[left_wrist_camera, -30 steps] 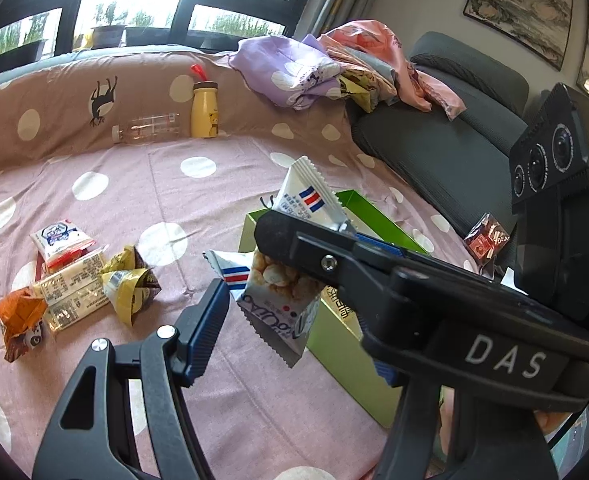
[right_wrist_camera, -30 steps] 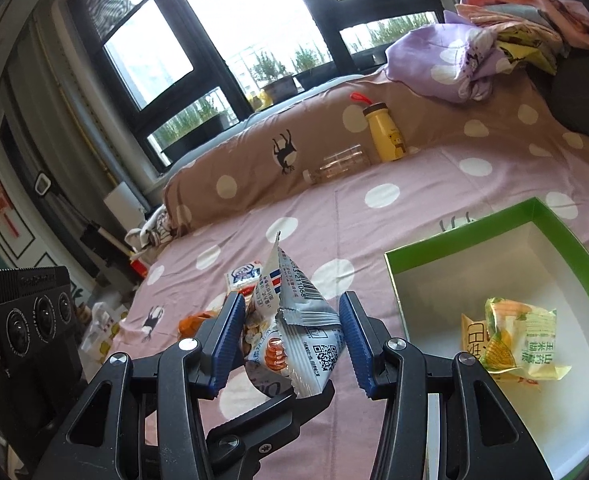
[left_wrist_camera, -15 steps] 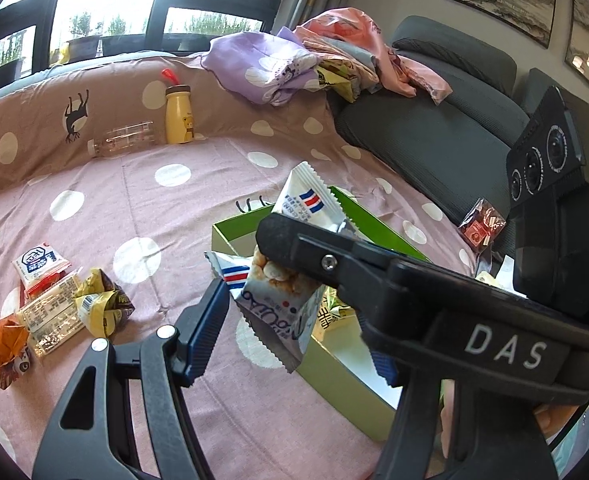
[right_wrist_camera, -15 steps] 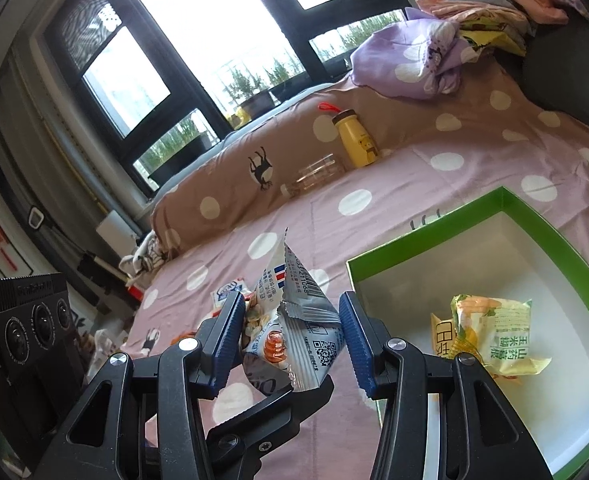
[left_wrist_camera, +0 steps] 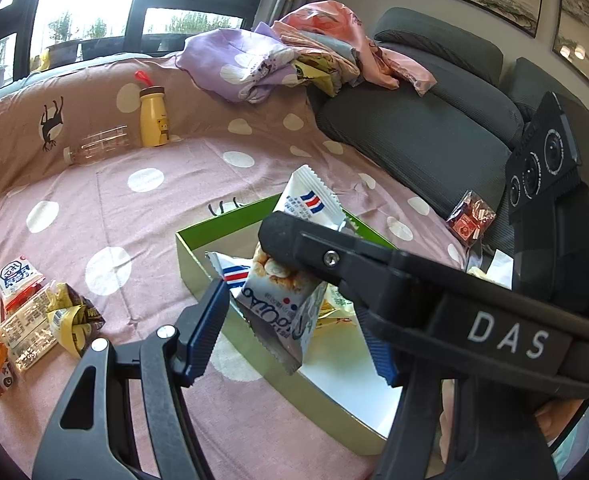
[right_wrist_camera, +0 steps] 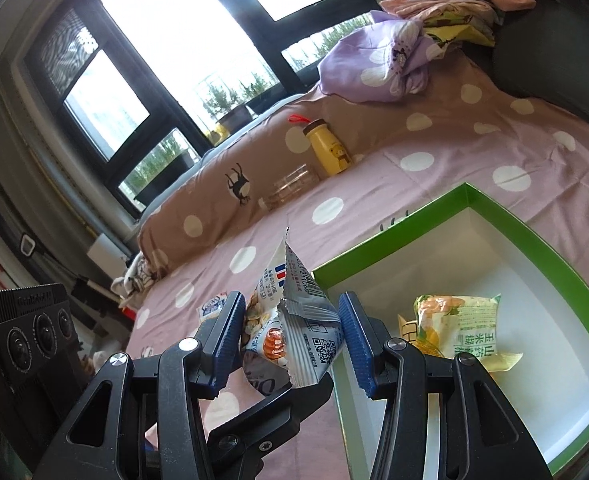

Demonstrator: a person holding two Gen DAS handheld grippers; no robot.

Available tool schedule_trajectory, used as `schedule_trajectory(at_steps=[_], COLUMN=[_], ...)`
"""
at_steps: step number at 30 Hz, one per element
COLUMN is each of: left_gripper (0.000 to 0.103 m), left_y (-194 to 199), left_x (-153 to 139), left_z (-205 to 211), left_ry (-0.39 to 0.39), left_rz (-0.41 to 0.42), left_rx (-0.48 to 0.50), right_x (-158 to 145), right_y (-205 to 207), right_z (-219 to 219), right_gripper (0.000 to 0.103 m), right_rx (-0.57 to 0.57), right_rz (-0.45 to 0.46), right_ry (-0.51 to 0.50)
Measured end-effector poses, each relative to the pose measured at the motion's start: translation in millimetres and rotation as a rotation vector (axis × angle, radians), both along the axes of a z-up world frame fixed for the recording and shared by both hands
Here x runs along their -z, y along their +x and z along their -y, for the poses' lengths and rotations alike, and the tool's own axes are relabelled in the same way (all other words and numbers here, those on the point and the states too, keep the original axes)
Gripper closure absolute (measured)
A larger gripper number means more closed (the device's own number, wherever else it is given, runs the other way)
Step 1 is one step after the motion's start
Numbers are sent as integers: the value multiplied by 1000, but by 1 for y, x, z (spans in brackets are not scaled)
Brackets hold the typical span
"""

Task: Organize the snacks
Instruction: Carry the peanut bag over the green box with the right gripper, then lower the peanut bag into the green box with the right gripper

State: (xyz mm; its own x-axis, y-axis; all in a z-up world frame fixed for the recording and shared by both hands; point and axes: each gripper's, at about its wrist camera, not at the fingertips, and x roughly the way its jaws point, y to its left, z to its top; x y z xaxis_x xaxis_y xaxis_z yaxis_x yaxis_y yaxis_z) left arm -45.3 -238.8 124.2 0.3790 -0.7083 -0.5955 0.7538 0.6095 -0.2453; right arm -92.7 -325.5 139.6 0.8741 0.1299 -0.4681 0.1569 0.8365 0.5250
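Note:
A white snack packet (right_wrist_camera: pixel 306 312) with red and blue stripes hangs in the air, and my right gripper (right_wrist_camera: pixel 290 320) is shut on it, both blue pads pressing its sides. In the left wrist view the same packet (left_wrist_camera: pixel 278 296) sits between the fingers of my left gripper (left_wrist_camera: pixel 294 320), which is open and does not squeeze it. A black finger (left_wrist_camera: pixel 334 260) of the right gripper crosses in front. Under the packet is the near-left corner of a green box (right_wrist_camera: pixel 390 238) with a white inside. A yellow-green snack bag (right_wrist_camera: pixel 454 328) lies in it.
Several loose snacks (left_wrist_camera: pixel 34 320) lie on the pink dotted bedspread at the left. A red packet (left_wrist_camera: pixel 470 220) rests by the grey sofa (left_wrist_camera: pixel 414 132). A yellow bottle (left_wrist_camera: pixel 153 120), a clear bottle (left_wrist_camera: pixel 98 146) and a clothes pile (left_wrist_camera: pixel 294 60) sit at the back.
Both grippers have carried the packet sideways from over the bedspread to over the green box's corner. The grip on the packet is the same.

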Motion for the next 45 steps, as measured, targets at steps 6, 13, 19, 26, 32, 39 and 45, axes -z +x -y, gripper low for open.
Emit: schedule_trajectory(at_steps=[6,13,19,26,32,39,45], left_gripper=[40,40,40,40,40,40,40], left_y=[-1,0,1,2,3,4,6], left_x=[0,2,6,8,11,14,18], left_z=[10,20,28,36,46,56,62], left_ry=[12,17,31,38,48,65,77], left_rz=[1,-9,-22,-35,-53,-65,-85], left_rx=[23,46,59,85,115,147,154], right_x=[2,5,9,12,16,20,26], right_y=[-4,-8,-10,-12,-16,-18,-19], right_z=[9,17,25,34,42,50,57], right_gripper=[52,52,52,52,52,52,52], right_rx=[26,60,78,104,136,170,190], right_rz=[-2,-10,-26,-41,-57,-70,-88], right_ry=[20,38,53,66,78,104,130])
